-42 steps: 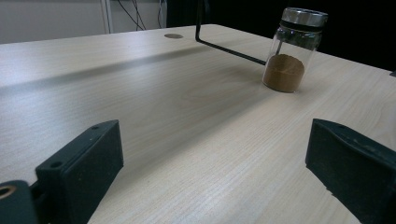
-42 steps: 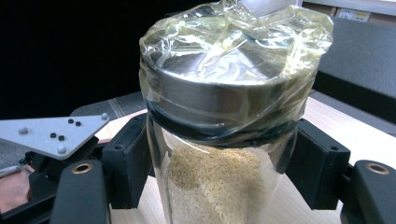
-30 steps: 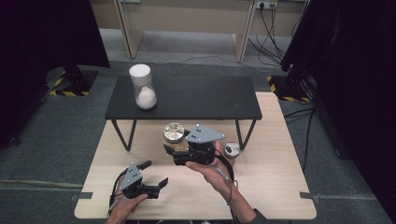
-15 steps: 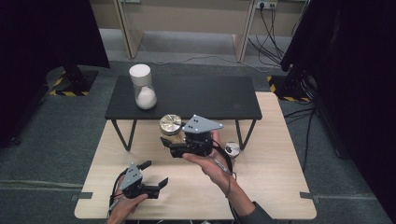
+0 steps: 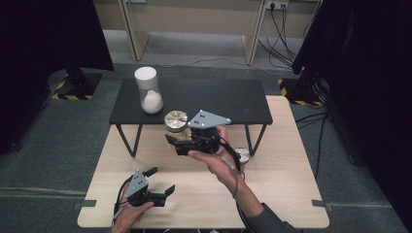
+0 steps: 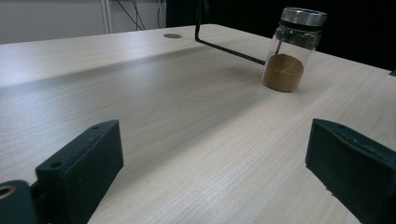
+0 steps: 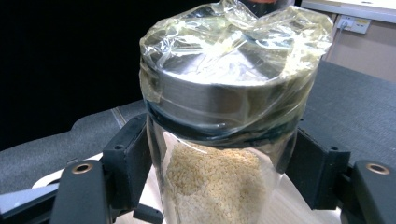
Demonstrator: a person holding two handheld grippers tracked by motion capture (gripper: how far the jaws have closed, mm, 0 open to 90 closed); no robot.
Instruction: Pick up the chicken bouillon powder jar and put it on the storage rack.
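Observation:
A glass jar of pale grains [image 7: 219,186], its metal lid wrapped in clear film, is clamped between my right gripper's [image 7: 215,172] jaws. In the high view that jar [image 5: 176,122] is held in the air at the front edge of the black shelf [image 5: 218,99], with the right gripper [image 5: 179,141] shut on it from the right. My left gripper [image 5: 161,180] rests low over the wooden table [image 5: 282,179] near its front left, open and holding nothing. In the left gripper view its jaws [image 6: 215,163] stand wide apart over bare wood.
A small jar of brown powder [image 6: 292,51] stands on the table near the shelf's right leg [image 5: 241,155]. A white-lidded jar with white contents [image 5: 148,92] stands on the shelf's left end. Thin black shelf legs [image 5: 127,141] reach the table.
My right gripper has lifted the grain jar from the table up and back to the shelf's front edge. The left gripper has stayed in place.

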